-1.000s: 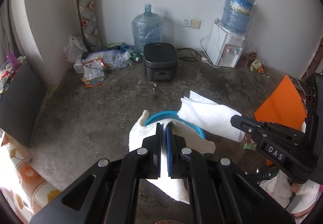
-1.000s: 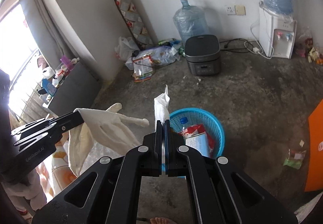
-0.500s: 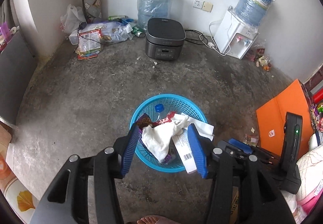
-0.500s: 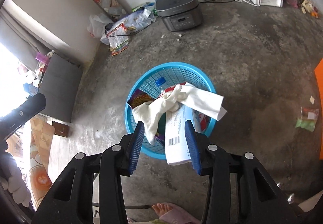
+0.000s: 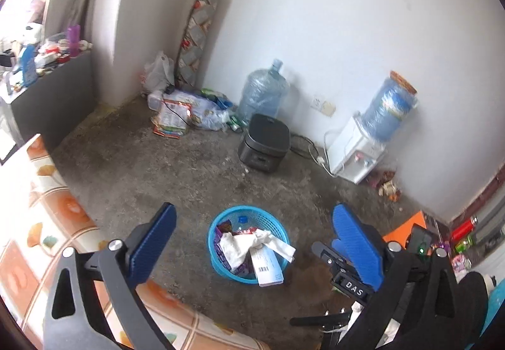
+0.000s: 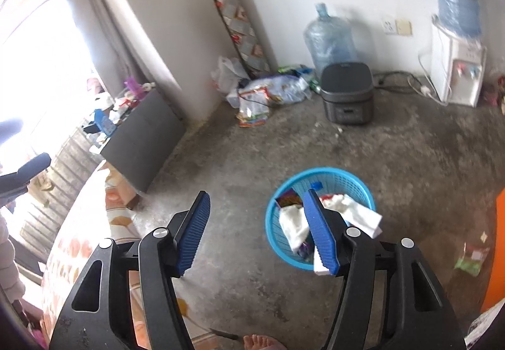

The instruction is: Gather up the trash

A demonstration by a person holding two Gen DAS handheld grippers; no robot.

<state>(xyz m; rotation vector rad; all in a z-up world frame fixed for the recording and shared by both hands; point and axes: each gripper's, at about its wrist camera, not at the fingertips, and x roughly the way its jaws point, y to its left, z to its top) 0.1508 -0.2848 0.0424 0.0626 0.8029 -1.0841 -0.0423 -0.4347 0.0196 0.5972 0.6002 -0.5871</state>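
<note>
A blue plastic basket (image 5: 212, 239) (image 6: 272, 208) stands on the concrete floor. It holds white crumpled paper (image 5: 243, 247) (image 6: 293, 223), a barcoded carton (image 5: 268, 264) and coloured wrappers. My left gripper (image 5: 255, 244) hovers high above it, jaws opening wide with nothing between them. My right gripper (image 6: 257, 227) is just left of the basket, its jaws also opening and empty. Its right finger (image 6: 318, 230) hides part of the basket. The right gripper (image 5: 328, 255) also shows low at the right of the left wrist view. A green wrapper (image 6: 472, 258) lies on the floor to the right.
A dark rice cooker (image 5: 265, 145), a water jug (image 5: 265, 94) and a white dispenser (image 5: 356, 157) line the far wall, with snack bags (image 5: 176, 116) in the corner. A patterned mattress (image 5: 47, 208) borders the left. An orange board (image 5: 407, 227) stands right. A bare foot (image 6: 258, 343) is below.
Both grippers were shut on white paper over the basket; they opened and the paper now lies in it. Both hands have risen and pulled back, so the basket looks smaller.
</note>
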